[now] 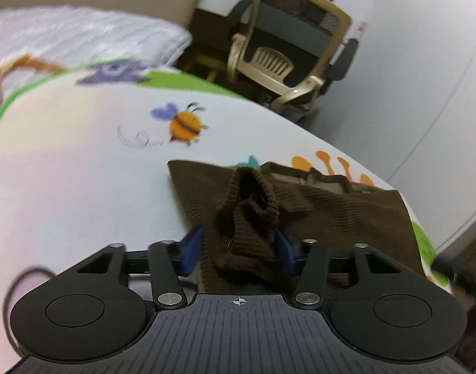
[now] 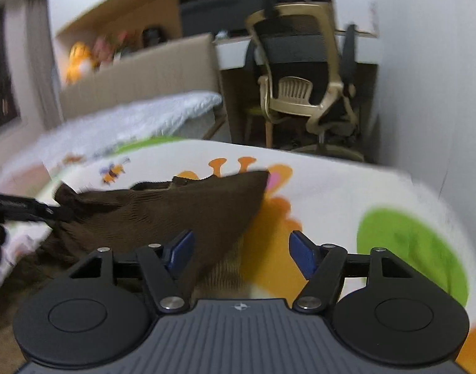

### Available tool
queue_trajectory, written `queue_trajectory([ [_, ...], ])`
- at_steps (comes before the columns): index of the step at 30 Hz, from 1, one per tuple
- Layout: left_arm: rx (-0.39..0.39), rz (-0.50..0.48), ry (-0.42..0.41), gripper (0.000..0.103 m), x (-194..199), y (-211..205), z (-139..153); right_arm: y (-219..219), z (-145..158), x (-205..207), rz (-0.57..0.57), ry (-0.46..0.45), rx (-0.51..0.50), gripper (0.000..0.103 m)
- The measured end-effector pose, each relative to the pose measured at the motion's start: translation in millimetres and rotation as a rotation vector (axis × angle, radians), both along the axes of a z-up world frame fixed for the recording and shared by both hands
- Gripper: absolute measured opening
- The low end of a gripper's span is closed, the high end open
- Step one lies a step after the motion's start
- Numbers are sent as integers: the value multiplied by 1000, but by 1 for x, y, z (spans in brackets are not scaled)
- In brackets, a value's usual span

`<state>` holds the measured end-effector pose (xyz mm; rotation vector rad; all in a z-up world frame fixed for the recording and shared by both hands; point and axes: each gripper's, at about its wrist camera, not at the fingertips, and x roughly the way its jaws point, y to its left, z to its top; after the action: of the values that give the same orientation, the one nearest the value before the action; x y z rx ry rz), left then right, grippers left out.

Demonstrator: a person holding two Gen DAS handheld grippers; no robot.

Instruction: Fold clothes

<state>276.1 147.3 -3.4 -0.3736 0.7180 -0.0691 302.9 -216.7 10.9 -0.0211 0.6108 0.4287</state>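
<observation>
Bunched brown sweater between left gripper fingers, mat beyond.

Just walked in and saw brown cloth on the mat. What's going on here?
A person is folding a brown knit garment on a cartoon-print mat, with a gripper in each hand. The left gripper has a bunched fold of the garment between its blue pads. The right gripper is open over the garment's edge, holding nothing. The garment lies partly flat, not yet folded up.
</observation>
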Motion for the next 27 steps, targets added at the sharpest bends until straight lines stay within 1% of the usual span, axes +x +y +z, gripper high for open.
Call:
queue_trajectory([
  [2,17,-11,-2,40,2,-4,3,17,-3,27,4,53,-39,67],
  [4,9,-6,-3,37,2,-4,4,30,-13,47,-10,70,-103,55],
  [6,0,-5,-16,36,-1,-3,7,39,-24,60,-57,24,-238,55],
  [8,20,8,-21,37,-6,2,11,36,-34,71,-91,24,-298,55],
  [9,45,21,-23,40,-8,4,13,30,-34,74,-97,29,-279,55],
  [10,78,38,-26,41,-10,6,16,25,-31,75,-105,32,-262,55],
  [11,101,51,-33,44,-11,9,20,21,-25,73,-119,22,-257,55],
  [12,116,62,-43,46,-13,13,24,20,-18,69,-113,1,-253,55],
  [13,116,67,-55,46,-15,17,28,19,-10,66,-108,-19,-249,55],
  [14,98,59,-73,46,-16,19,34,18,-2,62,-98,-37,-240,55],
  [16,43,21,-121,46,-17,20,47,21,18,54,-40,-51,-180,55],
  [18,-45,-72,-167,46,-16,11,56,26,29,50,35,-10,-85,55],
  [19,-94,-121,-175,46,-13,6,57,31,27,52,67,28,-48,55],
  [20,-134,-166,-166,48,-8,-1,55,36,24,53,93,66,-23,55],
  [21,-151,-193,-139,50,0,-8,48,42,11,56,93,97,-48,55],
  [22,-142,-197,-105,50,8,-15,38,47,-1,60,94,128,-72,55],
  [23,-118,-178,-56,48,18,-20,24,53,-14,63,94,160,-96,55],
  [24,-92,-151,-2,48,28,-22,9,57,-25,65,94,181,-110,60],
  [25,-79,-129,28,45,33,-20,-2,54,-27,64,93,168,-83,61],
  [26,-73,-112,39,38,36,-18,-10,50,-25,65,95,178,-68,61],
  [27,-84,-109,42,40,36,-14,-12,43,-16,67,90,188,-39,61],
])
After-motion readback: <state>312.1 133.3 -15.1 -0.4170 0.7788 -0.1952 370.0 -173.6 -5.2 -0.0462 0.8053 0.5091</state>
